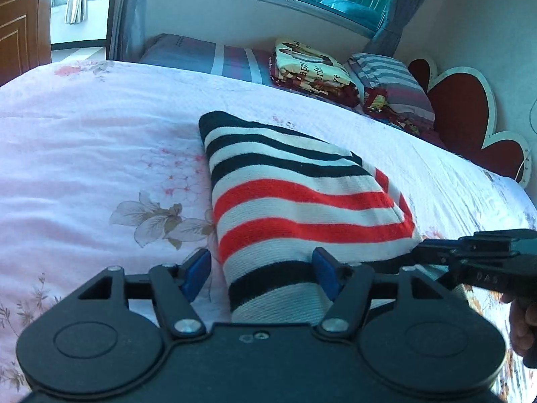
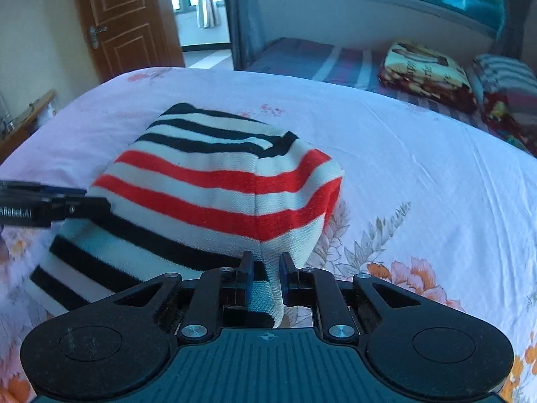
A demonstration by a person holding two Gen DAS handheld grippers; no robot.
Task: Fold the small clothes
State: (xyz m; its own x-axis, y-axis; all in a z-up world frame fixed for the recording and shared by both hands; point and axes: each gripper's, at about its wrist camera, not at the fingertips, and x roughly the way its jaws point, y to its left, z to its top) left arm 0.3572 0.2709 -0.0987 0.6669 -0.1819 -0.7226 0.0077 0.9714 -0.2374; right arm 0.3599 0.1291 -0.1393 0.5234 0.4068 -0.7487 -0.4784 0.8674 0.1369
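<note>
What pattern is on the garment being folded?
The knit garment has horizontal stripes: black and red bands on white. The right wrist view shows it best.

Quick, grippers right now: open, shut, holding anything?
Left gripper: open, the striped garment lies between its fingers, not pinched.
Right gripper: shut on the striped garment's near edge.

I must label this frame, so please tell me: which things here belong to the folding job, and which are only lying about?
Job:
- striped garment
- left gripper, jaws open around the garment's edge
- right gripper, jaws shut on a bunched edge
- bed cover, the work surface

Lying about:
- folded blanket
- striped pillow
- door
- heart headboard
</note>
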